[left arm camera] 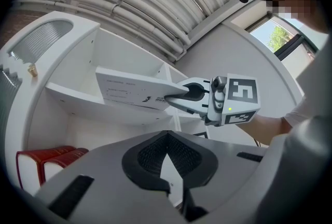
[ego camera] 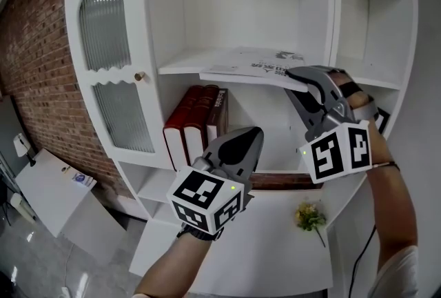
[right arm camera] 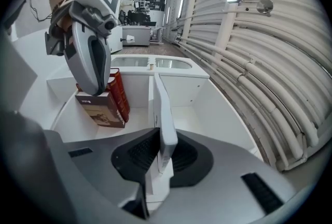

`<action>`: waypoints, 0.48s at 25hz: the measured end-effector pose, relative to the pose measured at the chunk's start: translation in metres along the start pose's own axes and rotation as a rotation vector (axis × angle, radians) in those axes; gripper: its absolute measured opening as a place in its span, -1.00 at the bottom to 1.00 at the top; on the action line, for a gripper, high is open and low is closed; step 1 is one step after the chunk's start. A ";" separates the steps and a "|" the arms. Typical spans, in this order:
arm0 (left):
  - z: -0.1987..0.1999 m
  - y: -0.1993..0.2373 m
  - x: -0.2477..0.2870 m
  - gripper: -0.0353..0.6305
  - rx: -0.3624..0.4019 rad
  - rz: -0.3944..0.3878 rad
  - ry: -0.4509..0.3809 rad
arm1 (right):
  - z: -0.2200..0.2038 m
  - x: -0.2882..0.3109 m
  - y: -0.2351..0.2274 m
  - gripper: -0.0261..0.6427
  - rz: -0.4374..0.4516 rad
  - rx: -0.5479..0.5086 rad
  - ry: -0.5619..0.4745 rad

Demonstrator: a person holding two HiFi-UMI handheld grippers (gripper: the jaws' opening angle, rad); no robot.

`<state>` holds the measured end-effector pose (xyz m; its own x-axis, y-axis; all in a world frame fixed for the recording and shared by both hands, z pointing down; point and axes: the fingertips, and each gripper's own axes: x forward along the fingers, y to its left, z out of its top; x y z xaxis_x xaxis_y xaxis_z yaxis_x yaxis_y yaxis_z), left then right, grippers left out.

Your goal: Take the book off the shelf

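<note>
A thin white book lies flat on the upper shelf of a white cabinet, its front edge past the shelf lip. My right gripper is shut on the book's right front corner. In the right gripper view the white book stands edge-on between the pads of the right gripper. My left gripper is shut and holds nothing. It hovers lower, in front of the red books and a brown book standing on the shelf below. The left gripper view shows the white book pinched by the right gripper.
A cabinet door with ribbed glass and a small knob closes the left section. A yellow flower sprig lies on the white ledge below. A brick wall stands at left, with a white box on the floor.
</note>
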<state>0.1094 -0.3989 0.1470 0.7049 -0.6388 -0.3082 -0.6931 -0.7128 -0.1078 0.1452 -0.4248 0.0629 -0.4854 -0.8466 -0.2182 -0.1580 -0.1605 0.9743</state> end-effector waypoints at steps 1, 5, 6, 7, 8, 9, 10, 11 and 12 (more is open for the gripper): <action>-0.001 -0.002 -0.002 -0.86 0.003 -0.003 0.001 | 0.003 -0.004 -0.001 -0.76 -0.002 0.003 0.000; 0.004 -0.010 -0.015 -0.86 0.031 -0.017 -0.005 | 0.016 -0.019 -0.006 -0.76 -0.010 0.020 0.009; 0.007 -0.011 -0.019 -0.86 0.037 -0.018 -0.008 | 0.019 -0.023 -0.008 -0.76 -0.012 0.027 0.013; 0.009 -0.011 -0.024 -0.86 0.041 -0.020 -0.012 | 0.022 -0.026 -0.010 -0.76 -0.015 0.034 0.018; 0.011 -0.012 -0.029 -0.86 0.045 -0.023 -0.015 | 0.026 -0.029 -0.012 -0.76 -0.018 0.040 0.023; 0.013 -0.014 -0.034 -0.86 0.049 -0.027 -0.018 | 0.029 -0.032 -0.014 -0.76 -0.020 0.045 0.029; 0.015 -0.014 -0.039 -0.86 0.053 -0.031 -0.020 | 0.034 -0.035 -0.015 -0.76 -0.023 0.047 0.035; 0.016 -0.015 -0.045 -0.86 0.055 -0.035 -0.023 | 0.038 -0.039 -0.017 -0.76 -0.024 0.050 0.040; 0.018 -0.016 -0.050 -0.86 0.056 -0.040 -0.026 | 0.042 -0.042 -0.018 -0.76 -0.025 0.052 0.046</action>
<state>0.0825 -0.3508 0.1467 0.7284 -0.6020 -0.3272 -0.6724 -0.7197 -0.1727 0.1323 -0.3650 0.0523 -0.4410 -0.8651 -0.2389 -0.2148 -0.1567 0.9640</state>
